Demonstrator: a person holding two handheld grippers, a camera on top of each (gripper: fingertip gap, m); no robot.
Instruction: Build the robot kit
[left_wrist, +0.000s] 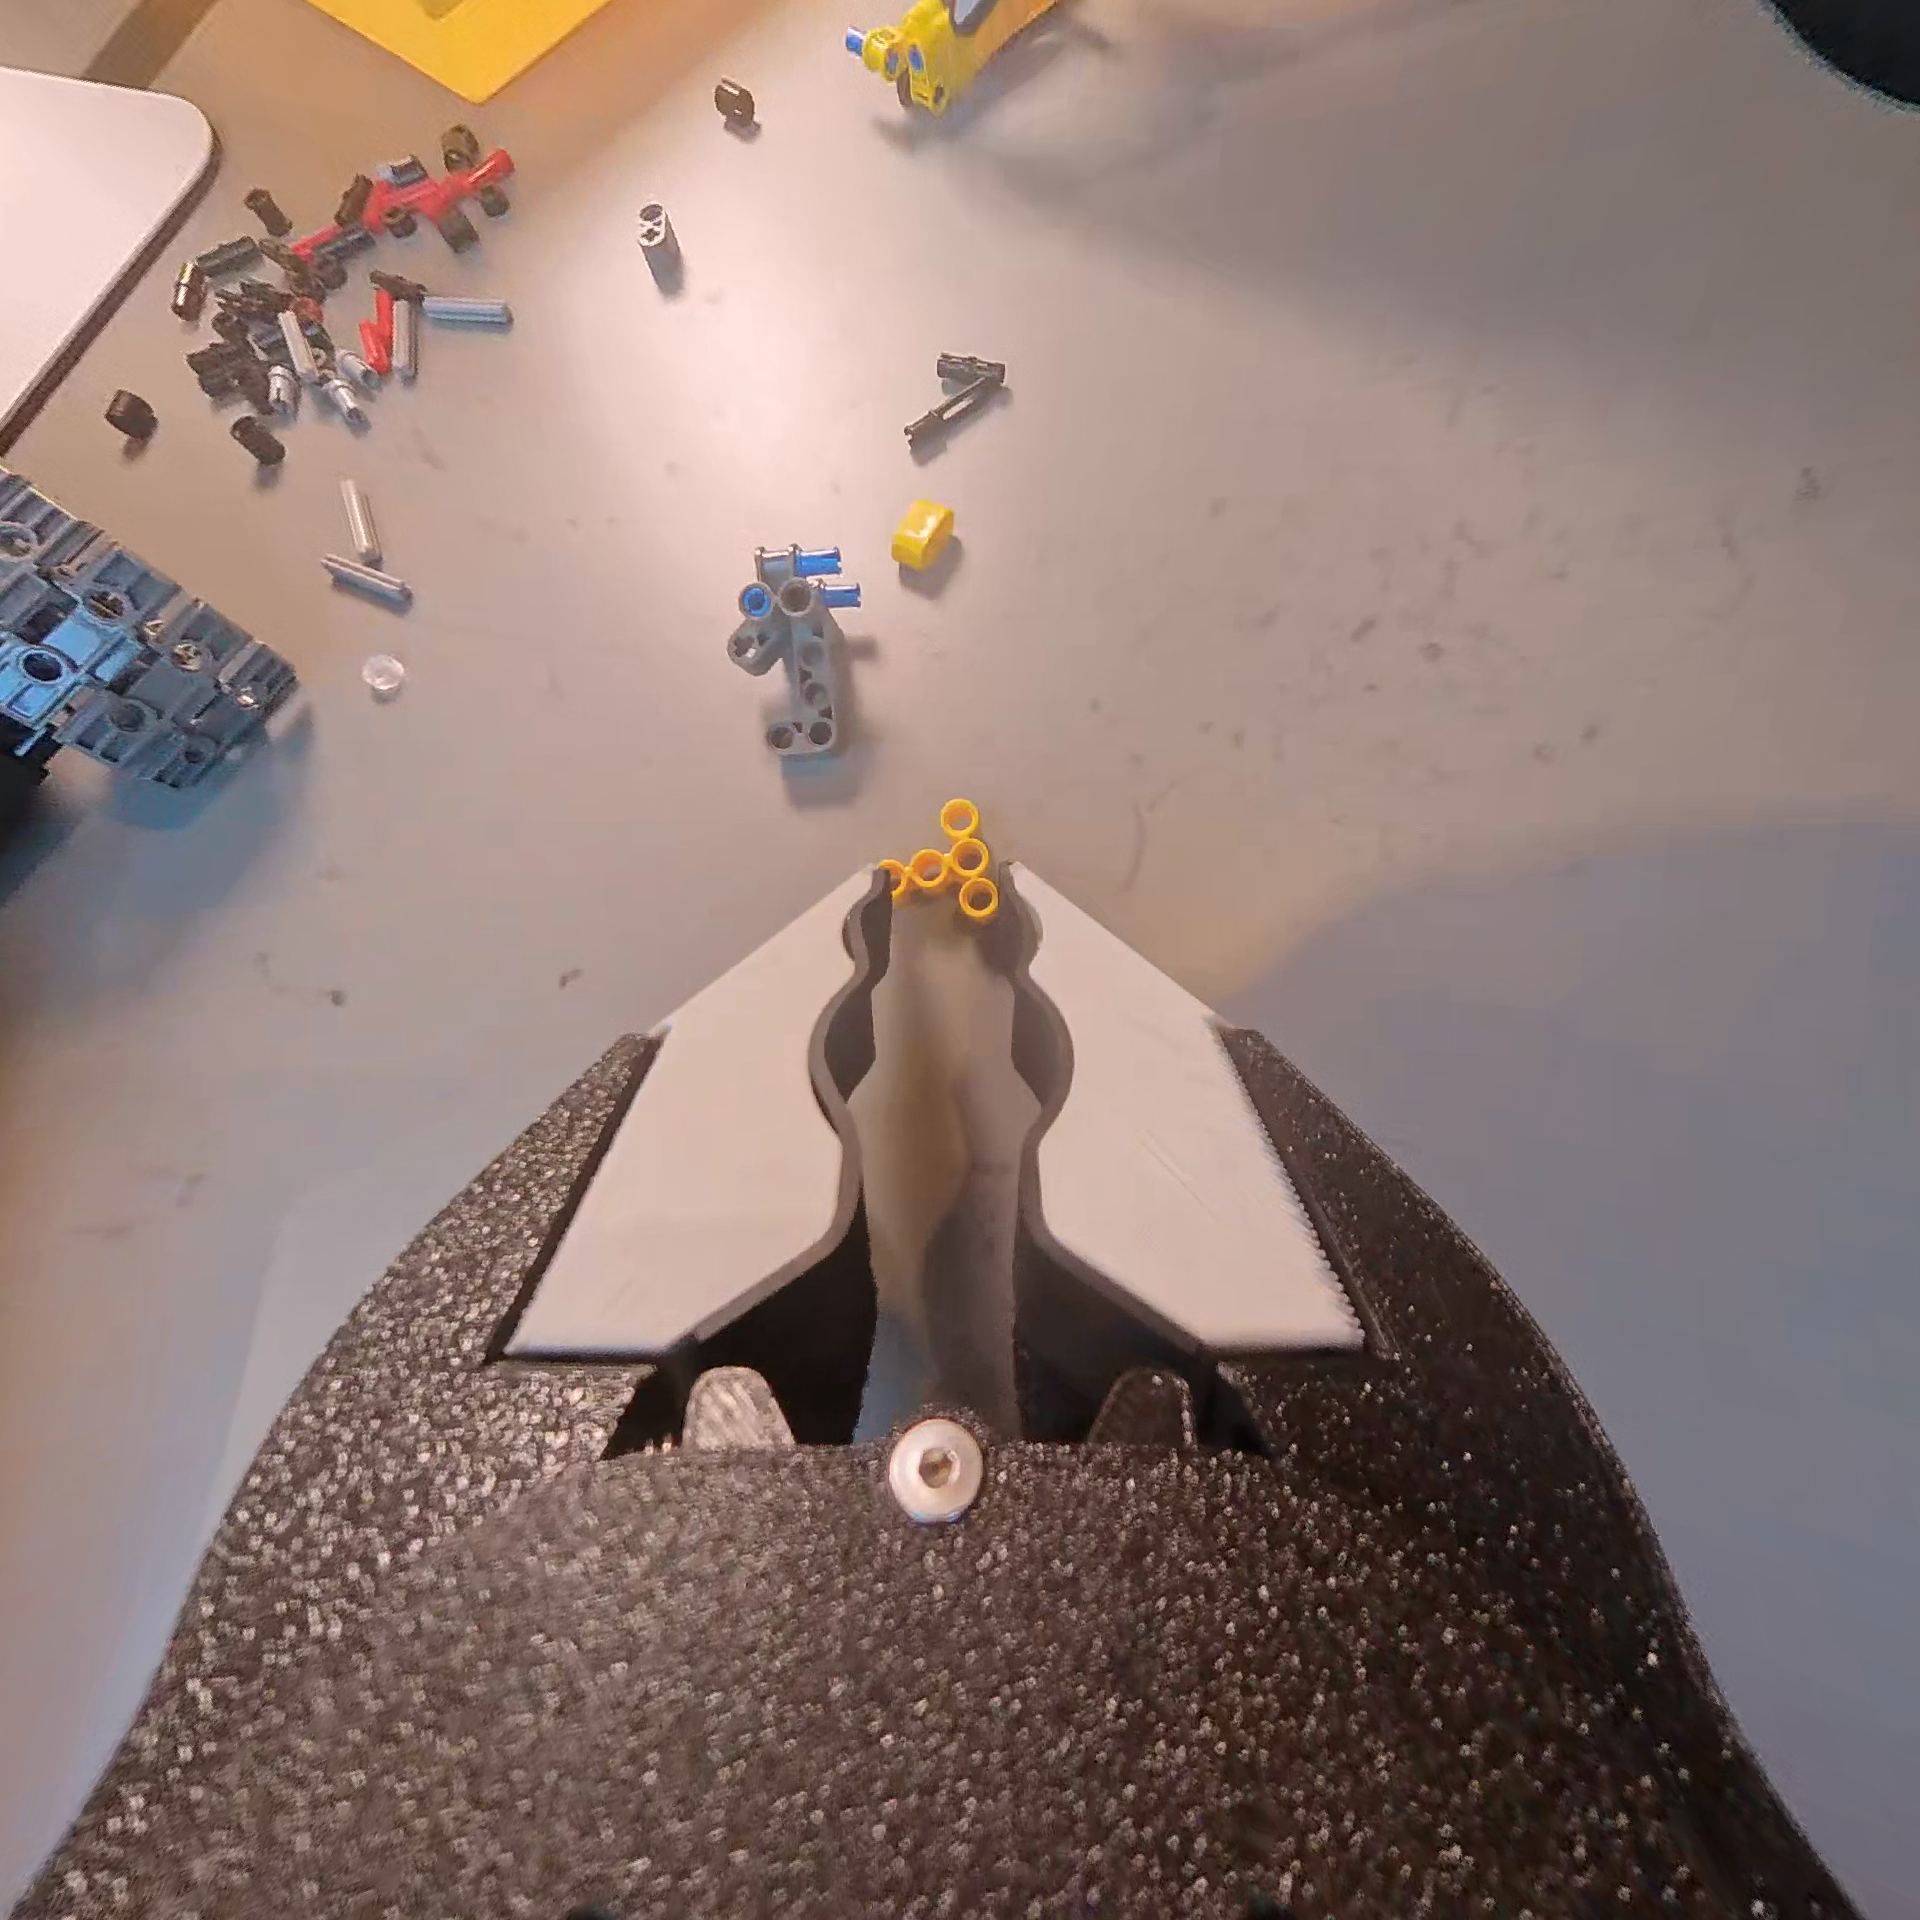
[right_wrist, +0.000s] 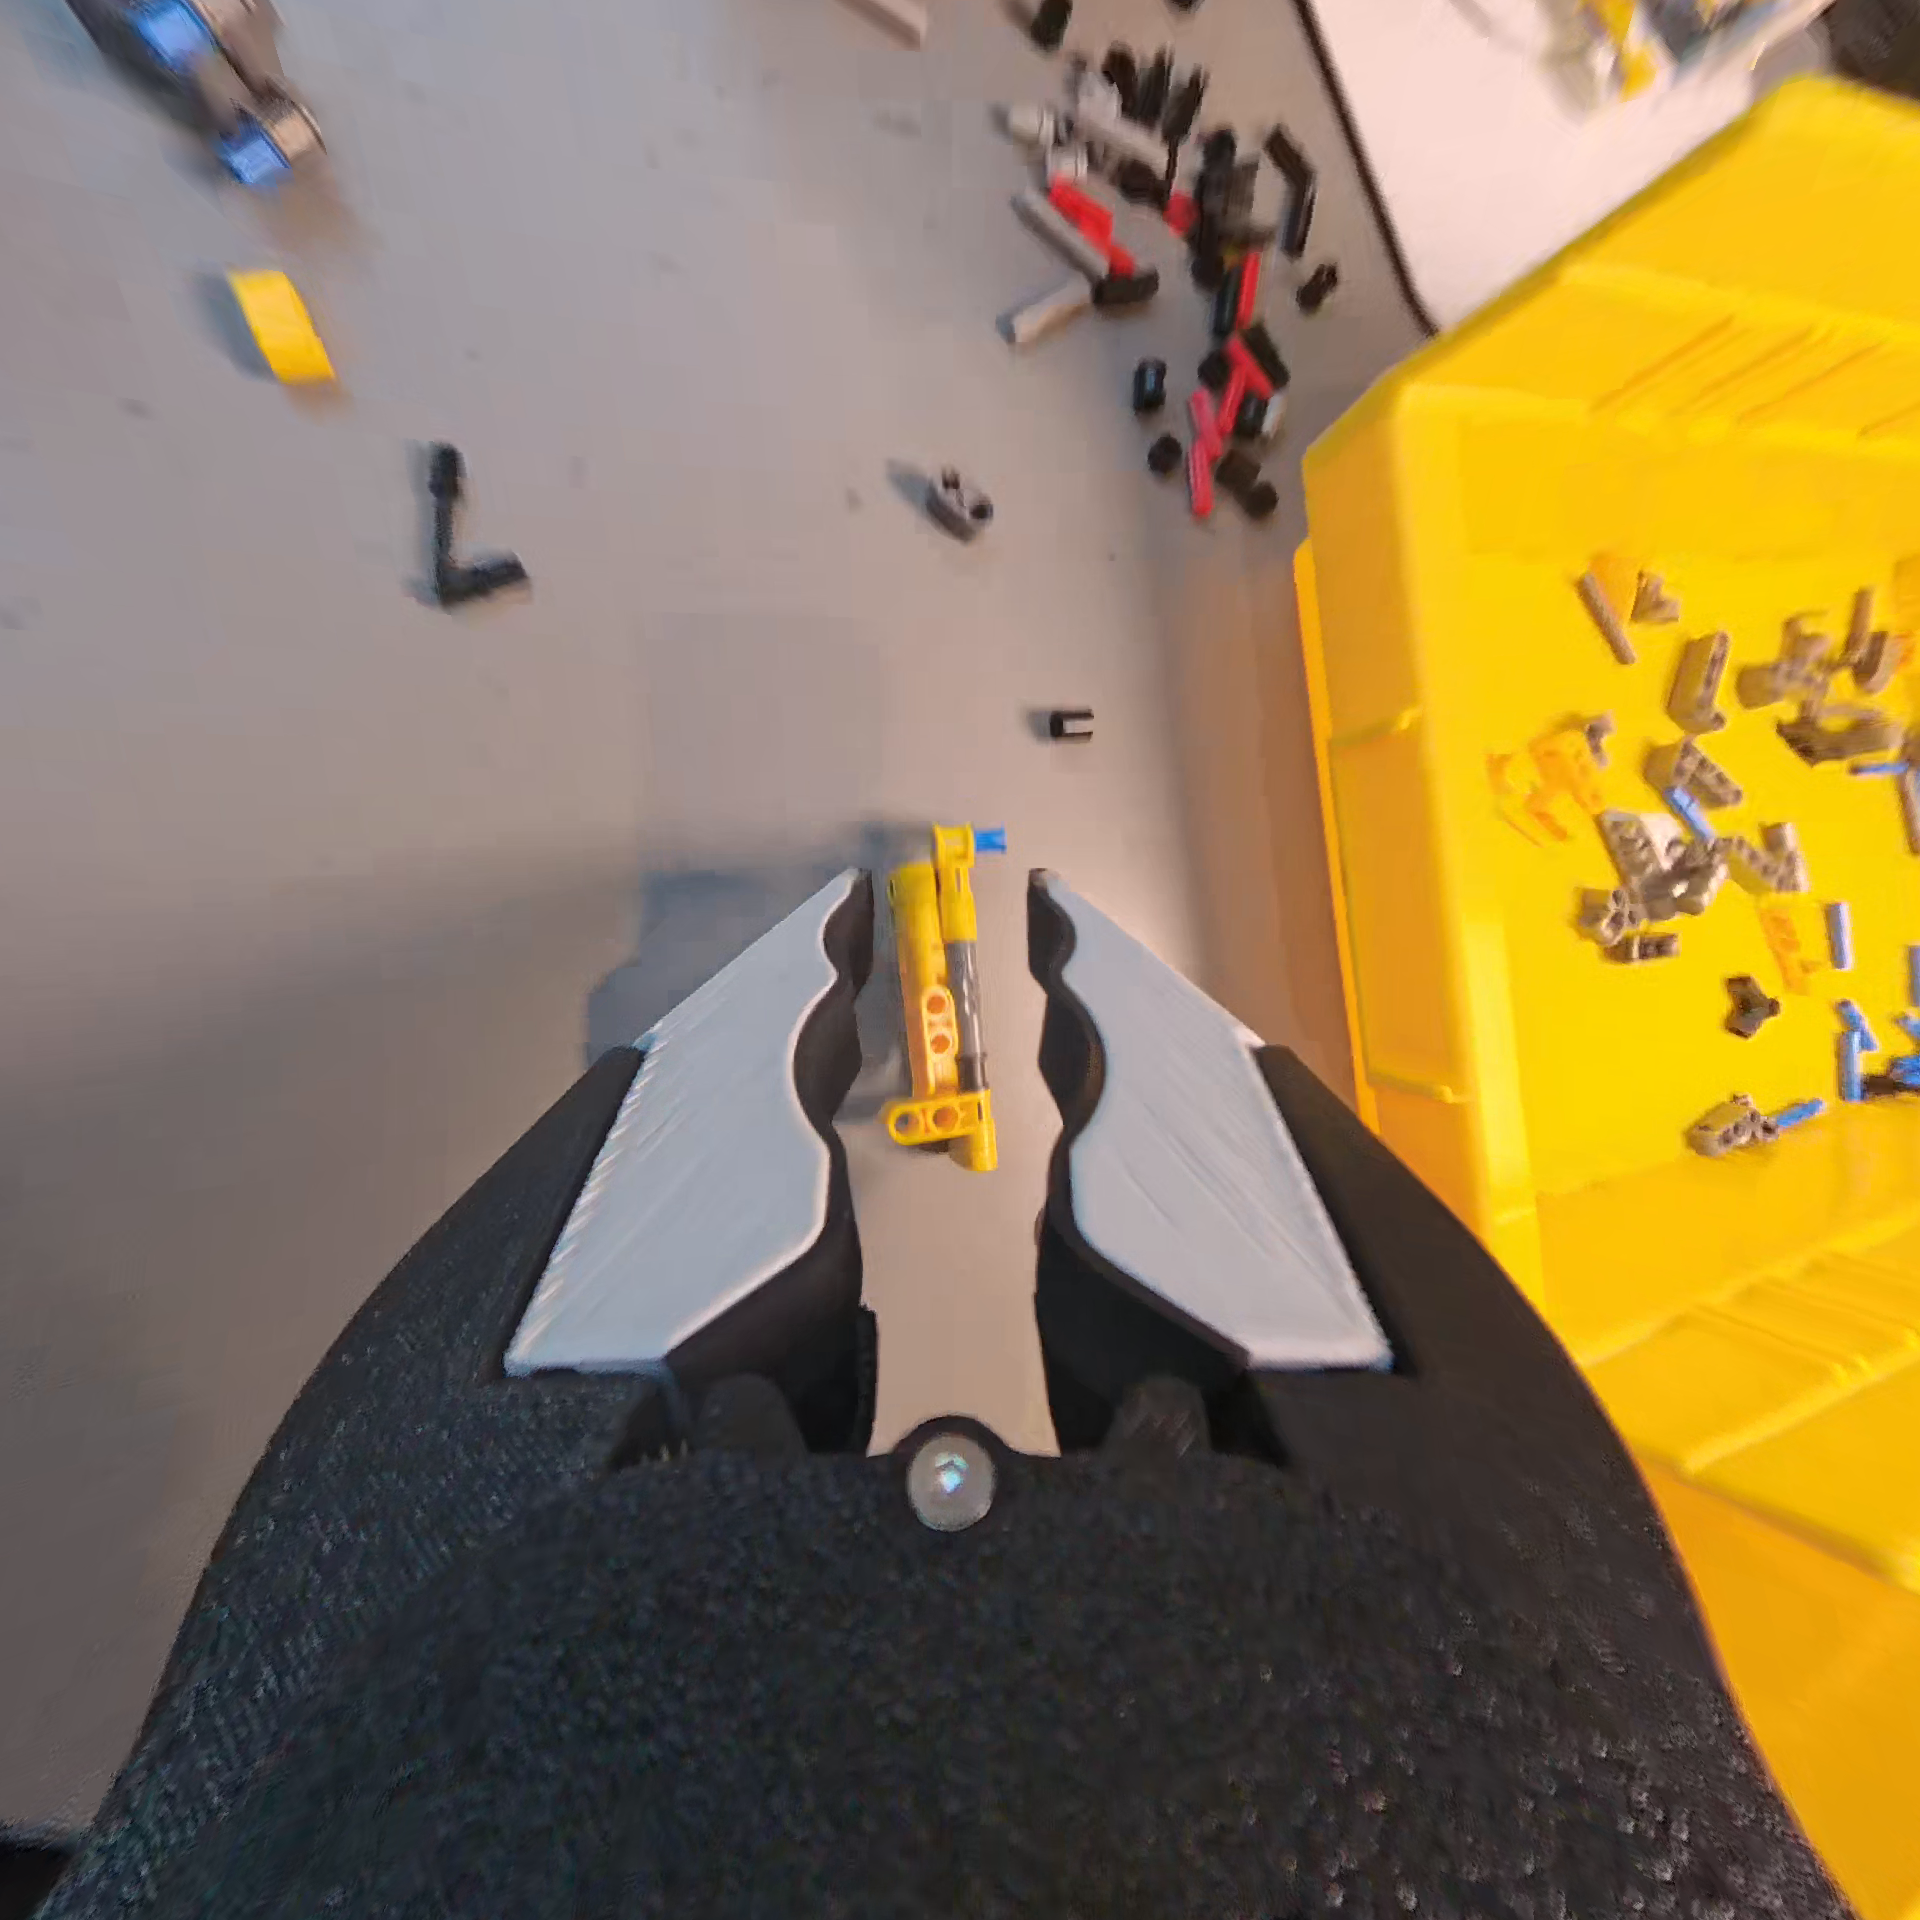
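Left wrist view: left gripper (left_wrist: 943, 883) has its fingers pinched at the very tips on a small orange-yellow holed piece (left_wrist: 951, 868), held above the grey tabletop (left_wrist: 1455, 520). Grip is thin, most of the piece sticks out fwd; my guess is any twist or bump could pop it loose. Just ahead lies a grey connector w/ blue pins (left_wrist: 795, 644), a yellow cap (left_wrist: 923, 533) beside it, loose pin pile (left_wrist: 312, 301) far left.

Right wrist view (blurred): right gripper (right_wrist: 948, 878) fingers apart, nothing clamped; a yellow beam assembly (right_wrist: 940, 997) lies on the tabletop betw. them, not touching either as far as I can tell. Yellow bin (right_wrist: 1455, 727) is close on the right; a finger could catch its wall.
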